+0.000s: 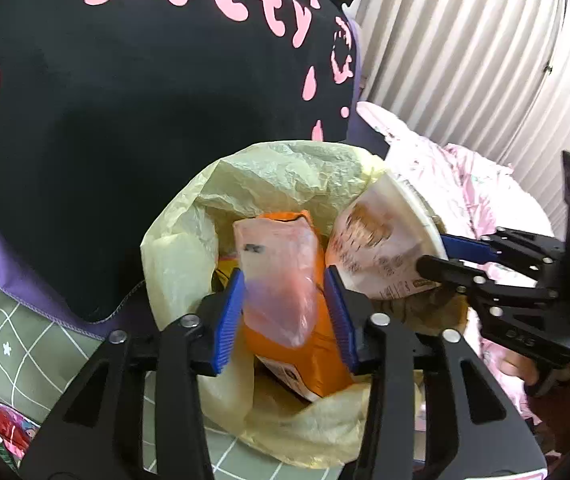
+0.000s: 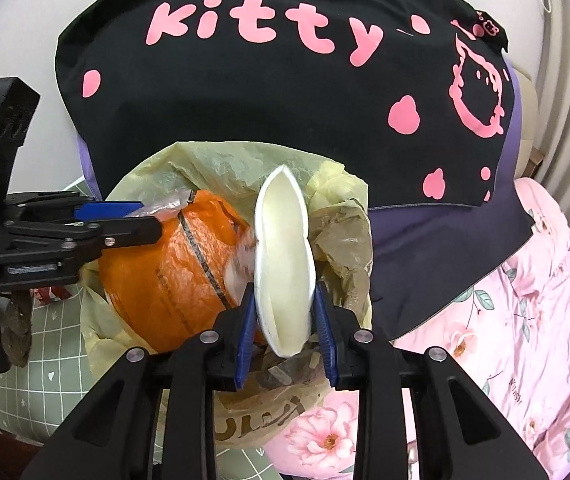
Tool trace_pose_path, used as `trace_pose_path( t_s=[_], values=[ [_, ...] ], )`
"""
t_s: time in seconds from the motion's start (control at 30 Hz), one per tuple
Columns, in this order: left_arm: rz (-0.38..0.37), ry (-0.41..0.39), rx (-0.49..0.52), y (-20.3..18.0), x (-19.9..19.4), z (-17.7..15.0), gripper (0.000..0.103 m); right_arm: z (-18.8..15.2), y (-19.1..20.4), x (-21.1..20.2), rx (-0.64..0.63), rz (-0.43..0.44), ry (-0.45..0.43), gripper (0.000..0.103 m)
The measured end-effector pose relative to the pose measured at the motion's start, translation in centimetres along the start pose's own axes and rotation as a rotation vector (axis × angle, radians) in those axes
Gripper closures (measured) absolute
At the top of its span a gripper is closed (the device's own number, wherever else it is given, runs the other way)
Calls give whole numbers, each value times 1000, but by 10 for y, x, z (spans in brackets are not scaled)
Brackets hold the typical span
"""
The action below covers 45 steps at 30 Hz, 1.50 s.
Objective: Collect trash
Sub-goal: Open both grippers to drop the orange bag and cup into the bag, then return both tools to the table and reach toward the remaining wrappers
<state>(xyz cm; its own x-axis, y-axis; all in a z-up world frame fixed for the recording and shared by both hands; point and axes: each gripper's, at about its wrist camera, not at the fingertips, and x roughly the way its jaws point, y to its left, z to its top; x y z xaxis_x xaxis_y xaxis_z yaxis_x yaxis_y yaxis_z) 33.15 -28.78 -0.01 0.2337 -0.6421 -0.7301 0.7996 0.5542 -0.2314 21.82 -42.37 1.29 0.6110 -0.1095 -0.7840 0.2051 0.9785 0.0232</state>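
A pale yellow trash bag [image 1: 285, 168] [image 2: 213, 160] stands open below both grippers. An orange snack bag [image 1: 309, 360] [image 2: 165, 272] with a clear plastic wrapper [image 1: 277, 272] on top sits in the bag's mouth. My left gripper [image 1: 285, 272] [image 2: 151, 216] is open, its blue pads on either side of the wrapper and snack bag. My right gripper [image 2: 284, 288] [image 1: 435, 252] is shut on a white printed paper cup [image 2: 285, 240] [image 1: 377, 240]. The cup is squeezed into a narrow oval and held at the bag's right rim.
A black cloth with pink "kitty" lettering [image 1: 125, 120] [image 2: 285, 100] rises just behind the bag. Pink floral bedding [image 2: 525, 320] [image 1: 465, 184] lies to the right, a green grid mat [image 1: 25, 340] [image 2: 45, 380] to the left. Crumpled brown paper [image 2: 341, 236] sits in the bag's right side.
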Motion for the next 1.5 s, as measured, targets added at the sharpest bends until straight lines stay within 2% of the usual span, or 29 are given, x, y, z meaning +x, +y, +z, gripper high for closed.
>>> trace_pose_path(
  t_s=[0.07, 0.23, 0.4, 0.47, 0.6, 0.7, 0.83, 0.9, 1.07, 1.13, 1.17, 1.33, 1.5],
  values=[
    [-6, -7, -11, 1, -7, -2, 57, -1, 1, -2, 1, 9, -10, 65],
    [-72, -47, -58, 6, -33, -13, 52, -1, 7, -14, 2, 26, -52, 62],
    [-35, -139, -94, 19, -71, -30, 52, 0, 17, -19, 9, -21, -66, 62],
    [3, -184, -121, 31, -89, -41, 52, 1, 22, -24, 22, -22, -91, 62],
    [201, -246, -155, 54, -120, -68, 52, 6, 46, -36, 25, 9, -160, 61],
    [276, -247, -195, 72, -137, -90, 52, 10, 72, -43, 8, 49, -216, 59],
    [331, -253, -238, 92, -161, -124, 52, 11, 110, -43, -19, 122, -250, 54],
    [342, -255, -261, 103, -171, -139, 52, 10, 130, -38, -42, 161, -243, 50],
    [405, -290, -352, 137, -206, -195, 52, 1, 171, -20, -93, 251, -175, 50],
    [438, -303, -416, 155, -222, -224, 52, -5, 185, -12, -125, 281, -145, 50],
    [461, -306, -477, 168, -232, -246, 52, -8, 192, -8, -142, 294, -130, 50],
    [549, -298, -704, 205, -258, -314, 52, -18, 229, 9, -252, 377, -83, 50],
    [563, -301, -832, 208, -266, -351, 52, -34, 274, 32, -355, 471, 5, 50]
  ],
)
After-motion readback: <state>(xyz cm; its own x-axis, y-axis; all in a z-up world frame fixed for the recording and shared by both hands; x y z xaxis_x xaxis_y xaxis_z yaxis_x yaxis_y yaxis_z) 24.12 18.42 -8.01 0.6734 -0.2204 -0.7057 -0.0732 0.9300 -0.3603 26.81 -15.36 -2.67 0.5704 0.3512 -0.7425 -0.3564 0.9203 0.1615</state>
